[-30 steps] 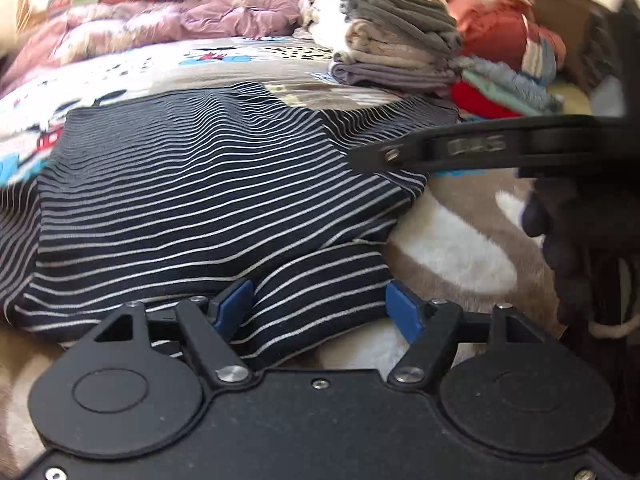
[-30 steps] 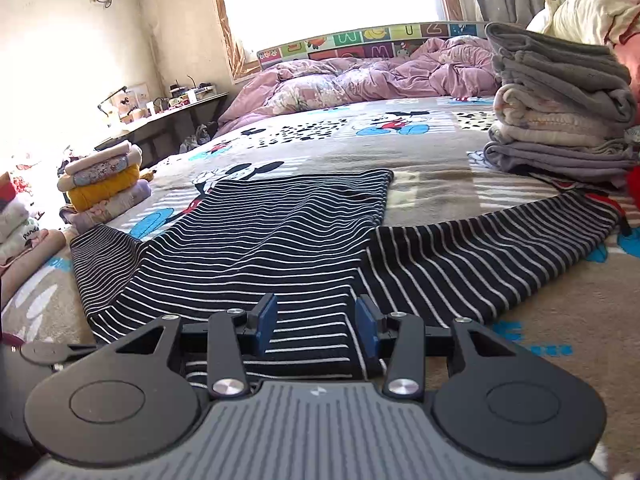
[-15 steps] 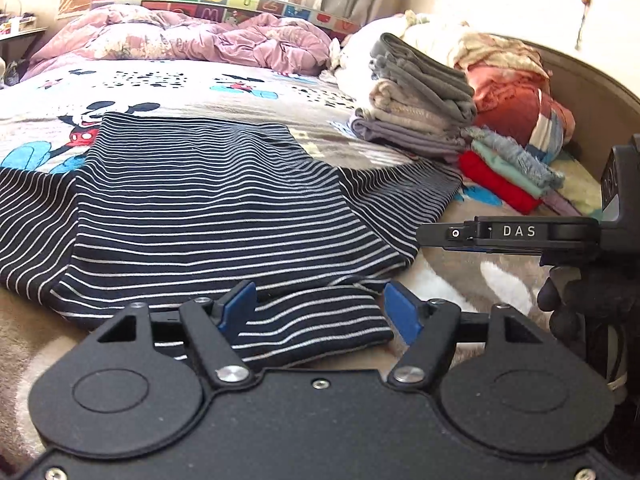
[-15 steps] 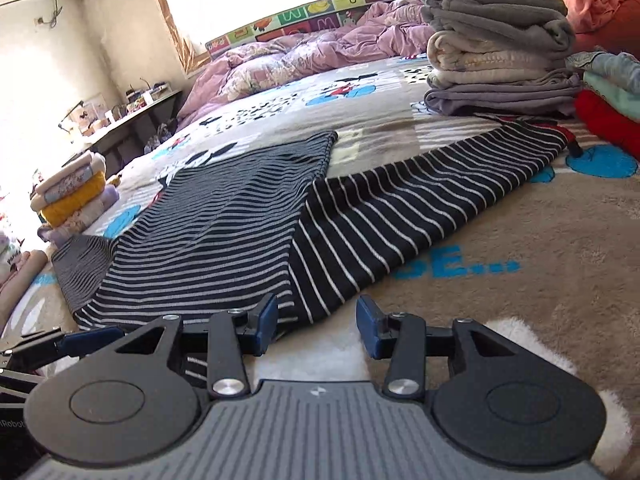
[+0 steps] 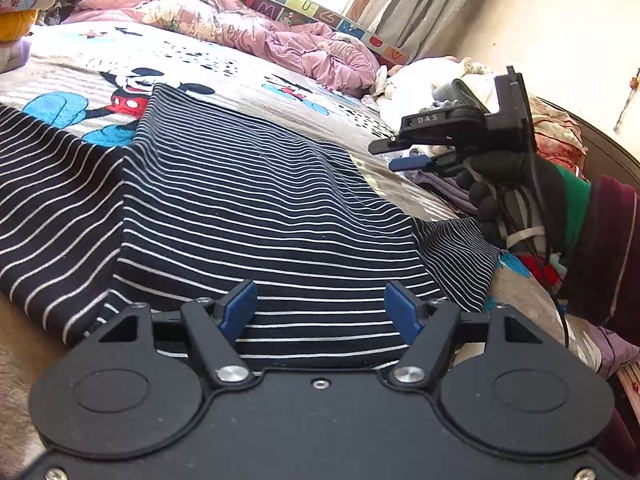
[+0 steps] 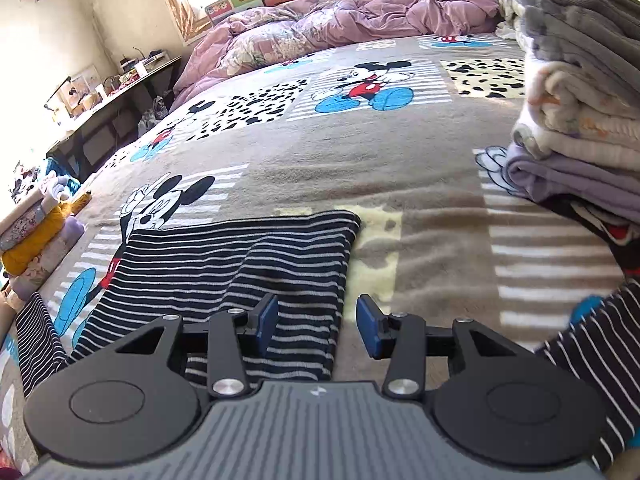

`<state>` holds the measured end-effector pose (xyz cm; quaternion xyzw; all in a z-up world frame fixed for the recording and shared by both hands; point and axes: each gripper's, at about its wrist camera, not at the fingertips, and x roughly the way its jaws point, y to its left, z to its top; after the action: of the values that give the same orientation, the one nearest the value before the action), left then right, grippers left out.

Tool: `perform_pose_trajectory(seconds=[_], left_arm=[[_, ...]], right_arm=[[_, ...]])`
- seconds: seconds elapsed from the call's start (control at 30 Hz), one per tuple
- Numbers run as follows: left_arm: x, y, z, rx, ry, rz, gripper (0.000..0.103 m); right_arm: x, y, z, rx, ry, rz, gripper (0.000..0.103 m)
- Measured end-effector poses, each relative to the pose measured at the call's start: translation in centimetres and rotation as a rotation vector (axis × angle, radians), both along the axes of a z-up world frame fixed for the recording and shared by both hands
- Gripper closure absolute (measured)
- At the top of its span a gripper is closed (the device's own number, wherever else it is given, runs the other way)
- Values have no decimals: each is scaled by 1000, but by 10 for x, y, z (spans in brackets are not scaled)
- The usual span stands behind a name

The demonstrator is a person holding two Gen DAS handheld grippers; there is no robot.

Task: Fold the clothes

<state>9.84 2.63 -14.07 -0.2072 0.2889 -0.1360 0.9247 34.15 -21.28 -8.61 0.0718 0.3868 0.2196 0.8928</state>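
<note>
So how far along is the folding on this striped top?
Done: folded stacks sit on the bed. In hand: nothing gripped; the striped top lies spread, one side looks folded in, and both the left gripper and right gripper hover open over it. Left: its sleeves and the final folds.

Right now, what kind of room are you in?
It looks like a bedroom. There is a bed with a cartoon mouse blanket, a crumpled pink quilt by the headboard, and stacks of folded clothes on the bed. A striped shirt lies spread out for folding.
</note>
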Motion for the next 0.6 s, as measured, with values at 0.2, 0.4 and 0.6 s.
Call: perform_pose_trajectory(seconds=[0.2,0.4,0.6], left_arm=[[5,21,-6,-174,61,13,34],[5,24,-6,-204,69,6,34],[6,28,-8,-239,79,8,34]], right_arm=[[40,54,-15,-20,1,111,58],[87,51,-34,-98,48,3,59],[93,14,-23,-31,0,-127,58]])
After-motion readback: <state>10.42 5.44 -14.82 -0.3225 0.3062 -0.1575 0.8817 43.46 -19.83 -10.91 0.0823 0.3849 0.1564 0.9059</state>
